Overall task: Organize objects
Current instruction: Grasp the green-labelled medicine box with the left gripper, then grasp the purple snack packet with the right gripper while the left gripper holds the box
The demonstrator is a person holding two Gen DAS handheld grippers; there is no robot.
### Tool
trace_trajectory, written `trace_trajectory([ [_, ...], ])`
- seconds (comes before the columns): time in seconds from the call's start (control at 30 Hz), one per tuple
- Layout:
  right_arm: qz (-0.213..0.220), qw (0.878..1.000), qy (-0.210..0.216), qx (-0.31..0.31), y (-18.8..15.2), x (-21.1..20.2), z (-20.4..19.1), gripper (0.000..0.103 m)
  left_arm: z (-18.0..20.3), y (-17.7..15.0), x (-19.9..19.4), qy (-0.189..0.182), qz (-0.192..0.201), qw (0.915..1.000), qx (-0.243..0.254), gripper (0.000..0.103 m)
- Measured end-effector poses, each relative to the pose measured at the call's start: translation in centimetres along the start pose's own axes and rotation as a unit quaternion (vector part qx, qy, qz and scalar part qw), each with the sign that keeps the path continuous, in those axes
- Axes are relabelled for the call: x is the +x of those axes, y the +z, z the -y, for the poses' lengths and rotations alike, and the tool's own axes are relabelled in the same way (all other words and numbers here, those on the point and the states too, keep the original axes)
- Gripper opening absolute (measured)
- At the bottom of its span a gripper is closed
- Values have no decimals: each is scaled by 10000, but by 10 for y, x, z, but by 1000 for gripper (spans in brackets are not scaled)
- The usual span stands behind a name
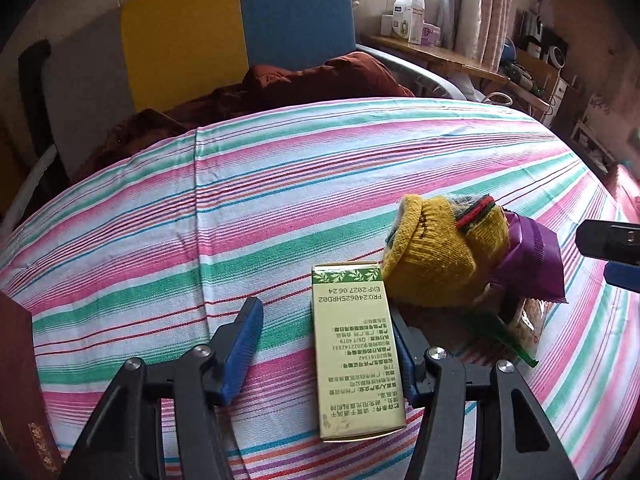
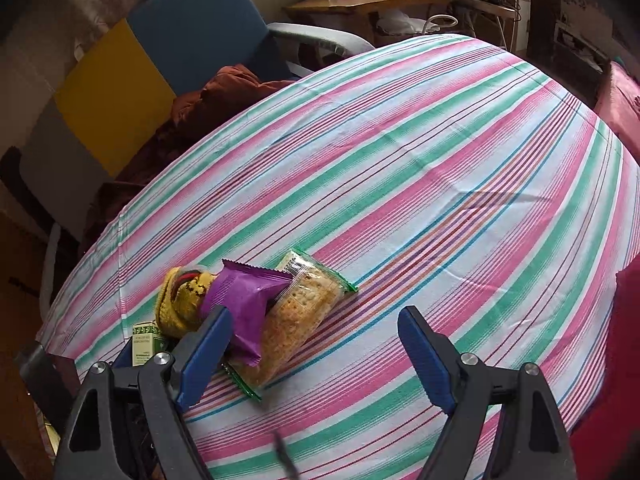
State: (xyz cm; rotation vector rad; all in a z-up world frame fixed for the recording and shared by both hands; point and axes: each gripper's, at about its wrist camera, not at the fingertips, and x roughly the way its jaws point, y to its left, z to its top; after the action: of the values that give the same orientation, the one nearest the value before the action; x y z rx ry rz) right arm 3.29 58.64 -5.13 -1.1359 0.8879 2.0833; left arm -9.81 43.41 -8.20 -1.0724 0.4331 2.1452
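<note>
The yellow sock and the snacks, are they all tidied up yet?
Partly. The yellow sock, purple packet and cracker pack already sit bunched together. The open left gripper is around the green box, not yet gripping. The right gripper is open and empty.

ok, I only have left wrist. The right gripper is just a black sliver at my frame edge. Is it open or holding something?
Observer: The right gripper is open, with nothing between its blue-padded fingers.
Operator: What's the clear packet behind the yellow knitted piece? It's mostly hidden for me.
Observer: It's a clear, green-edged packet of crackers, lying flat on the striped cloth.
Operator: And the purple foil packet?
Observer: It lies on top of the cracker packet, just ahead of the right gripper's left finger.
</note>
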Motion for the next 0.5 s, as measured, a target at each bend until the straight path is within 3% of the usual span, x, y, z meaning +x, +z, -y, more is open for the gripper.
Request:
trace_trajectory([
  [0.13,32,10000,-54,-76,0,0,-2,85,0,-3,-3,57,52,10000,26,53],
  [0.27,32,9997,-49,-232,-1,1,-8,84,-3,-8,-9,117,95,9998,-100,30],
  [0.5,5,9998,-26,-212,-2,0,-6,84,2,-35,-29,37,169,9997,-198,30],
])
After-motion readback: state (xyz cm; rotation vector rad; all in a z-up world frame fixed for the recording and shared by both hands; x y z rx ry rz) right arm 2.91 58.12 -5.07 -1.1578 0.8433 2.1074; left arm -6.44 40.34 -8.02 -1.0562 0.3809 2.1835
